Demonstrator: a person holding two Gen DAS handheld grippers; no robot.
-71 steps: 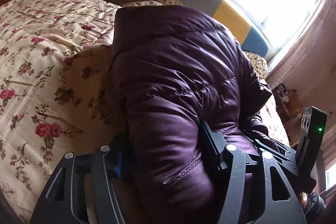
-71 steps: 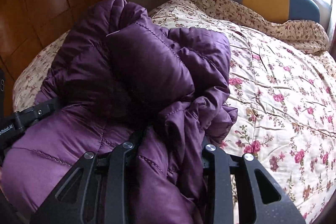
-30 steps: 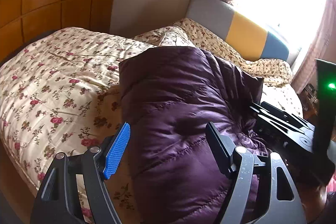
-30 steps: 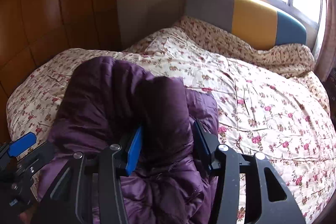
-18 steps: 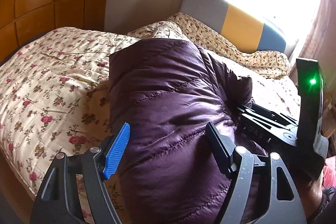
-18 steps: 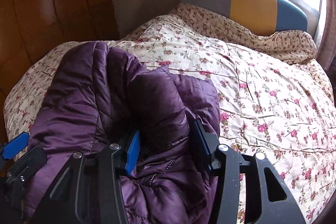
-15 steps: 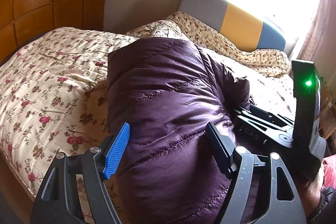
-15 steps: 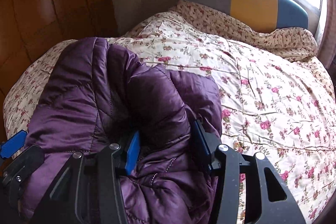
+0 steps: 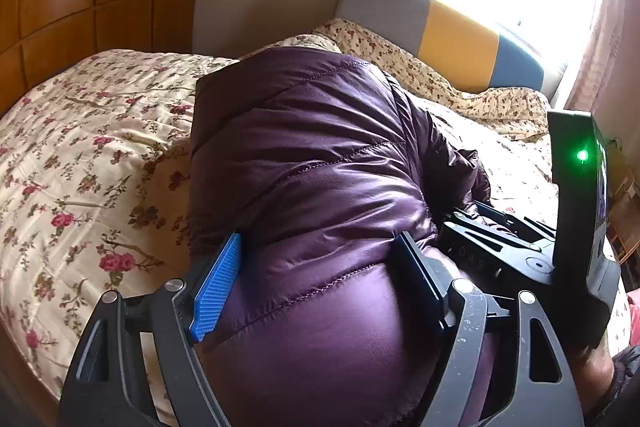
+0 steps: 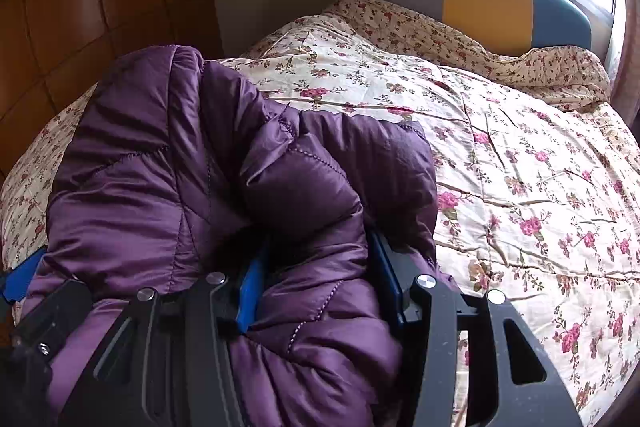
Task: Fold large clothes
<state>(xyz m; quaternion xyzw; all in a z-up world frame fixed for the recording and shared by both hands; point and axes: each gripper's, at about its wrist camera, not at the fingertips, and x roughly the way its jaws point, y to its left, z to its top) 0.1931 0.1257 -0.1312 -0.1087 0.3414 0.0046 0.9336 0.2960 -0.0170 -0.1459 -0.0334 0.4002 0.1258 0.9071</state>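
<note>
On the floral quilt, both tools grip the purple jacket.

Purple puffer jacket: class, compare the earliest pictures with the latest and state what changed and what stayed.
The purple jacket came down, settling as a folded bundle on the floral quilt. Left gripper and right gripper stay clamped on it.

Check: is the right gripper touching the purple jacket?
Touching. The right wrist view shows the right gripper with both pads pressed into a bunched fold of the jacket.
</note>
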